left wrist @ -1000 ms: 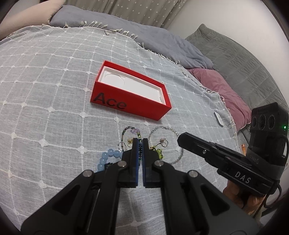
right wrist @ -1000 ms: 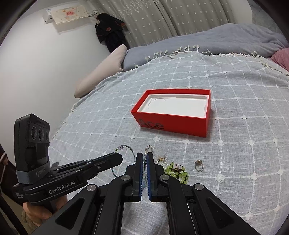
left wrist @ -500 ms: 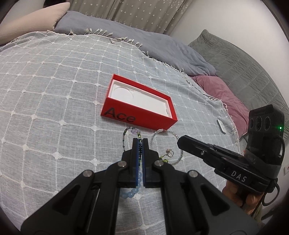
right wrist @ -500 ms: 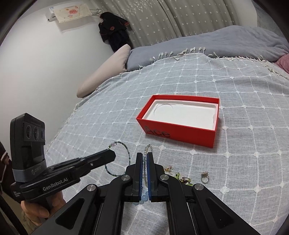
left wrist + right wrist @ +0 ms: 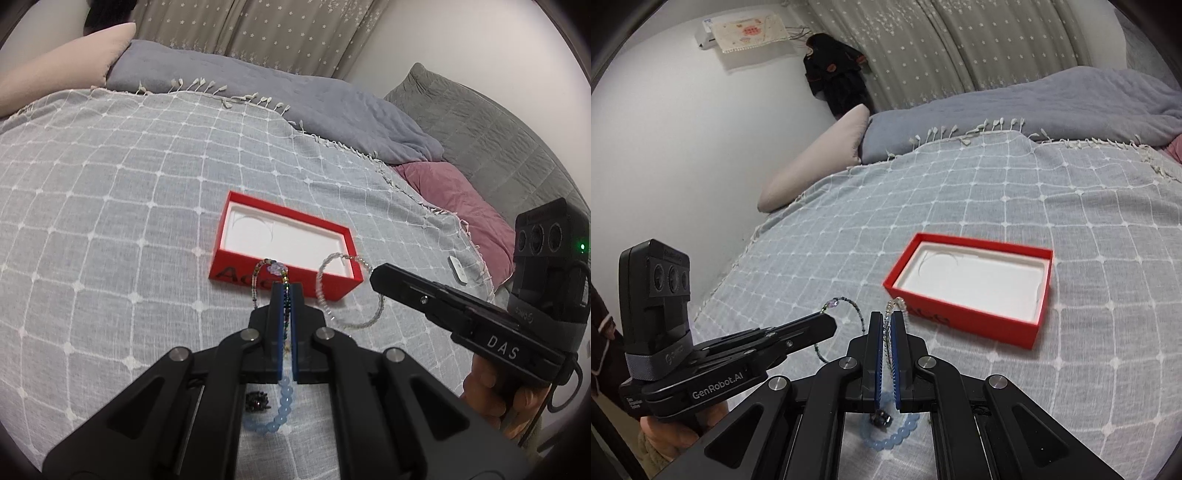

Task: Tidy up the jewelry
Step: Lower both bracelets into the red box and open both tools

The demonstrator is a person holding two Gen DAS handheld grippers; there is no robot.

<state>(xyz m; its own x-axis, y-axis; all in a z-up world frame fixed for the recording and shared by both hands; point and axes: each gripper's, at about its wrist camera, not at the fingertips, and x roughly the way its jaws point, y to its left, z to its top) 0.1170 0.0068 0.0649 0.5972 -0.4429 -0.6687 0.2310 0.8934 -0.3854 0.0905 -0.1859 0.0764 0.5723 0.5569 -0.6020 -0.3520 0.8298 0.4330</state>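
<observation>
My left gripper is shut on a dark multicoloured bead bracelet and holds it lifted, in front of the open red box. My right gripper is shut on a clear bead bracelet, also lifted, left of the red box. The clear bracelet hangs beside the right gripper in the left wrist view. The dark bracelet hangs from the left gripper in the right wrist view. A light blue bead bracelet and a small dark trinket lie on the bedspread below.
The grey checked bedspread covers the bed. A folded grey blanket, a beige pillow and a pink cushion lie at the far side. A small white item lies near the right edge.
Both grippers have risen off the bedspread, each lifting its bracelet, and moved toward the red box. The blue bracelet and other pieces stay below.
</observation>
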